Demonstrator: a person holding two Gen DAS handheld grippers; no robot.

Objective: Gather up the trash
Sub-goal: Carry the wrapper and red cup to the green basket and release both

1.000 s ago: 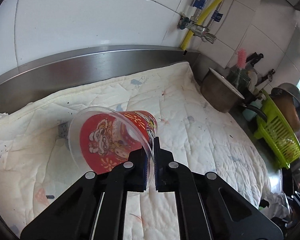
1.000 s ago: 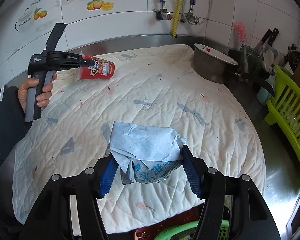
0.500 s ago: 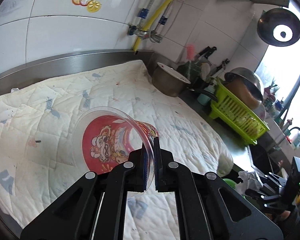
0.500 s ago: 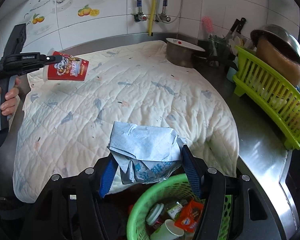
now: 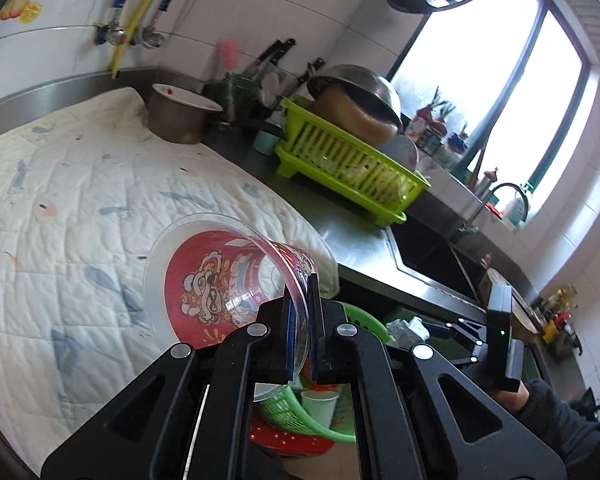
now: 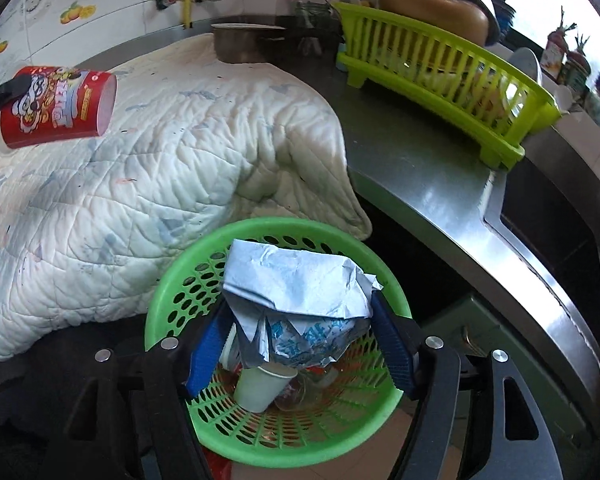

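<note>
My left gripper (image 5: 299, 312) is shut on the rim of a red printed plastic cup (image 5: 220, 280), held on its side in the air over the quilt's near edge; the cup also shows in the right wrist view (image 6: 56, 106). My right gripper (image 6: 300, 344) is shut on a crumpled light blue paper wrapper (image 6: 300, 292) and holds it right above the green trash basket (image 6: 172, 280). The basket holds a white paper cup (image 6: 260, 388) and other scraps. It also shows in the left wrist view (image 5: 300, 416), below my left gripper.
A white quilted cloth (image 6: 140, 160) covers the steel counter (image 6: 440, 184) and hangs over its edge by the basket. A lime dish rack (image 6: 440, 64) with bowls, a metal pot (image 5: 180, 116) and a sink (image 5: 432, 256) lie to the right.
Both grippers have swung right and off the counter edge. The wrapper has moved from over the quilt to over the basket. The cup has moved toward the quilt's edge.
</note>
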